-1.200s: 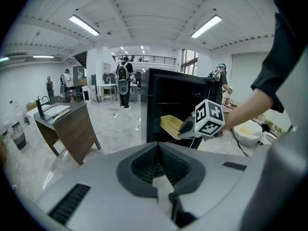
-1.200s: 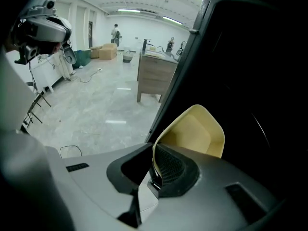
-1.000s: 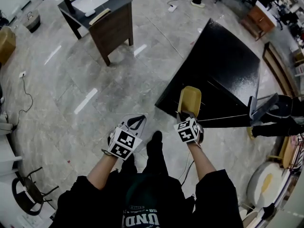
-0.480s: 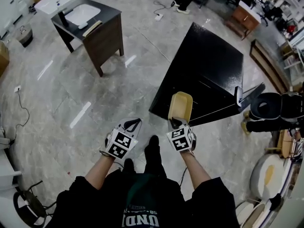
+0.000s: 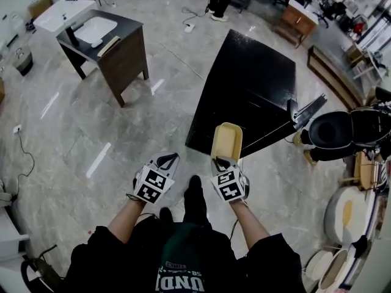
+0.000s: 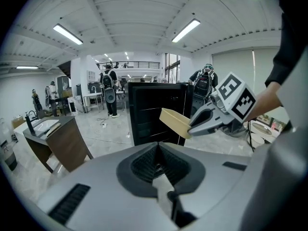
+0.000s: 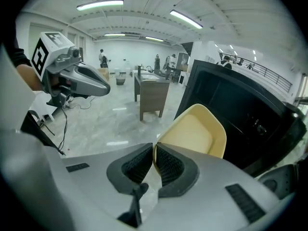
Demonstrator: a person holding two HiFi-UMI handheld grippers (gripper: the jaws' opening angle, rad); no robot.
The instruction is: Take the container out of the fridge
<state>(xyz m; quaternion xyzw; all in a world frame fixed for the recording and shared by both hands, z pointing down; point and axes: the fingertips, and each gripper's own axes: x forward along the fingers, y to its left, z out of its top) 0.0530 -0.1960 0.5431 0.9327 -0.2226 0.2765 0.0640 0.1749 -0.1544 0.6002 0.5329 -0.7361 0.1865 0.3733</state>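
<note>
The container was a shallow, pale-yellow, open-topped tray with rounded corners. It was held in the air just in front of the black fridge, sticking forward from the right hand-held gripper, whose pads were clenched on its near rim. The left hand-held gripper, farther from the fridge, was closed on nothing. The pads hid the pinched rim, and the fridge front was too dark to make out.

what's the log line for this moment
right tool: shut on container rim | left tool: shut, empty | container: in air, in front of fridge
</note>
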